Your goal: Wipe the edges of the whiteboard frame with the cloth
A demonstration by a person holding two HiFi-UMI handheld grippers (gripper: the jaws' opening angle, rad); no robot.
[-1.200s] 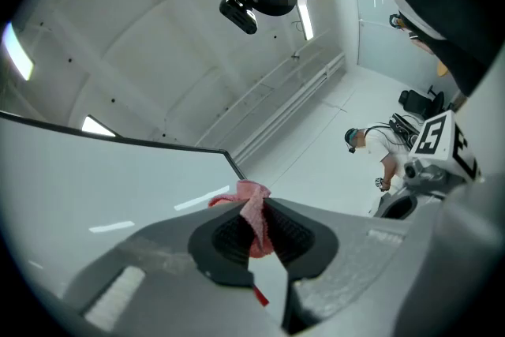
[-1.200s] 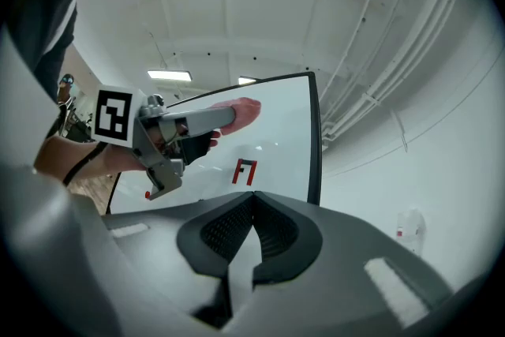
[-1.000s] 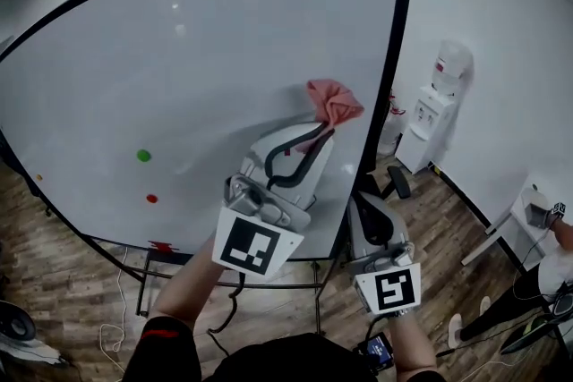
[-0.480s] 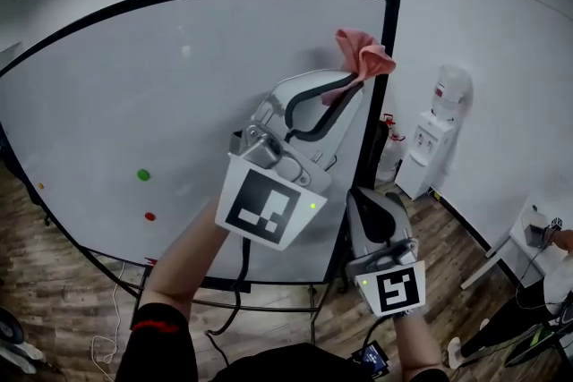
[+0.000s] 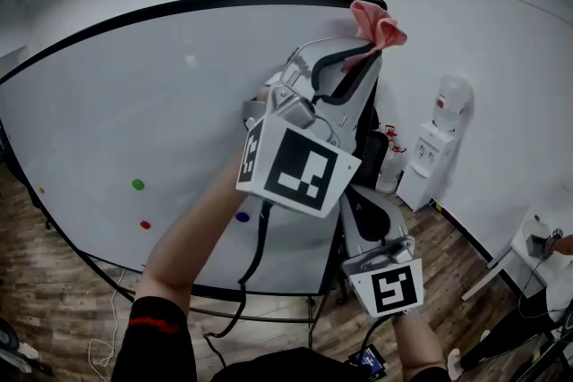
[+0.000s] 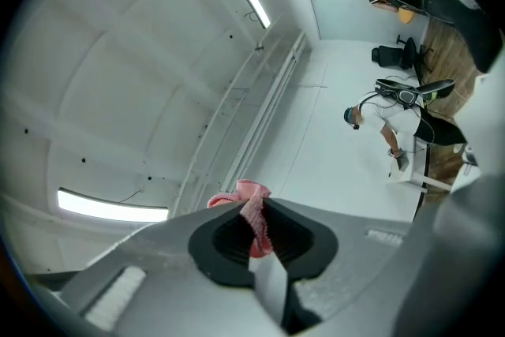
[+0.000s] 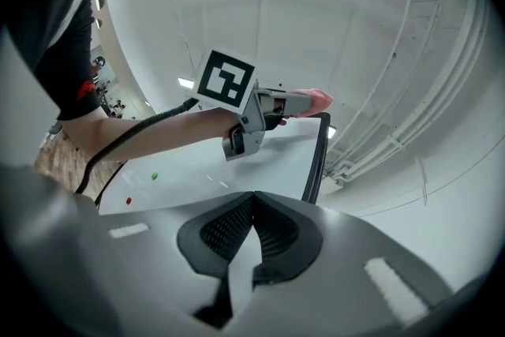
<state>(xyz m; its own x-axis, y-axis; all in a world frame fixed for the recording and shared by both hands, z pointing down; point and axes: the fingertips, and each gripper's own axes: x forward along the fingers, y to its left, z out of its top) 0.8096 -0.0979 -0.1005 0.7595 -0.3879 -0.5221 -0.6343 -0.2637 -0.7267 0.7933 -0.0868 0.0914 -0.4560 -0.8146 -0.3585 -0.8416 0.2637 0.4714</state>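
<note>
The whiteboard (image 5: 134, 103) has a black frame (image 5: 179, 8) that ends in a top right corner. My left gripper (image 5: 363, 58) is raised to that corner, shut on a pink cloth (image 5: 378, 24). The cloth sits at the frame's corner; I cannot tell if it touches. In the left gripper view the cloth (image 6: 252, 213) is pinched between the shut jaws of the left gripper (image 6: 254, 226). My right gripper (image 5: 360, 203) hangs low by the board's right edge. In the right gripper view, the right gripper (image 7: 251, 203) is shut with nothing in it, looking up at the cloth (image 7: 317, 99) and frame (image 7: 316, 158).
A water dispenser (image 5: 443, 139) and a black office chair (image 5: 376, 148) stand right of the board. Green (image 5: 137, 184), red (image 5: 144, 224) and blue (image 5: 242, 216) magnets stick to the board's lower part. A person (image 5: 548, 246) is at the far right edge.
My left gripper has risen with the cloth from the middle of the board's right side to the top right corner. The right gripper has stayed low.
</note>
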